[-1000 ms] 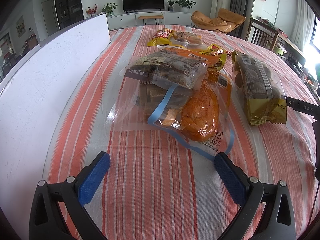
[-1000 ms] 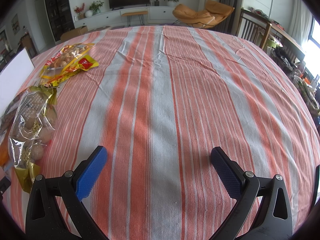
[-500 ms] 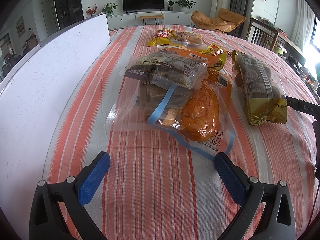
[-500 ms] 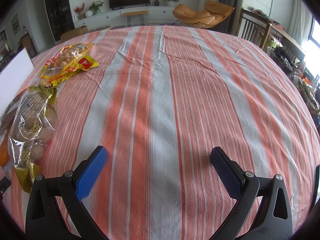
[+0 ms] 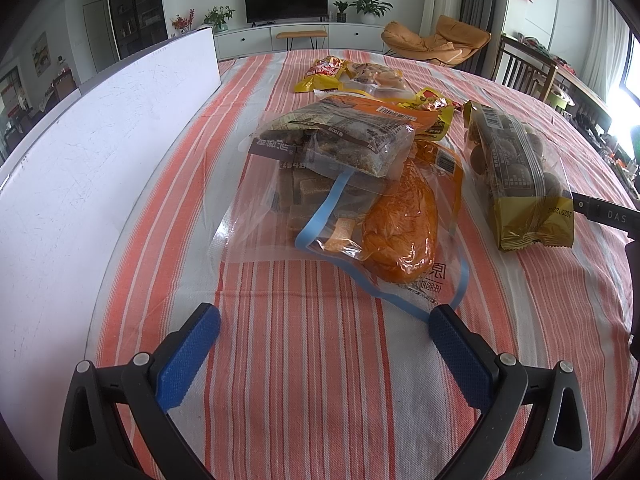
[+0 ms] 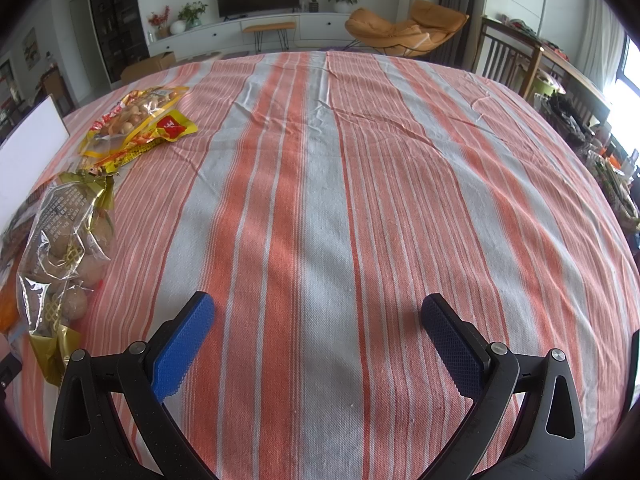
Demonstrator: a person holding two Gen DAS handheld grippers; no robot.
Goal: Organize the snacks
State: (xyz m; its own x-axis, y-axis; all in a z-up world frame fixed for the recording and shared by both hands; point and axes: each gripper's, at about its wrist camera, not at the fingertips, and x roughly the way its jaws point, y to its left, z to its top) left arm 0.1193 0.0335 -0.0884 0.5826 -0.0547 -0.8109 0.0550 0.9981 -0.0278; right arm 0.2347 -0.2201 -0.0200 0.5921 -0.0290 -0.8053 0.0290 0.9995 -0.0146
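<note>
Left wrist only: clear zip bag (image 5: 320, 216).

My right gripper (image 6: 318, 340) hangs wide open over bare striped tablecloth (image 6: 360, 200), holding nothing. At near left lies a clear bag of round snacks (image 6: 60, 248); farther left, a yellow snack packet (image 6: 136, 128).

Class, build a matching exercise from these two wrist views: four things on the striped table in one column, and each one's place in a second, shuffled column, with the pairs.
Things
1. clear zip bag
2. gold-ended bag of round snacks
3. white board
4. left gripper

Places
a. along the table's left edge
b. right of the clear bag
c. open, nearest the camera
d. centre, holding snack packs

Pairs: 1-d, 2-b, 3-a, 4-c
</note>
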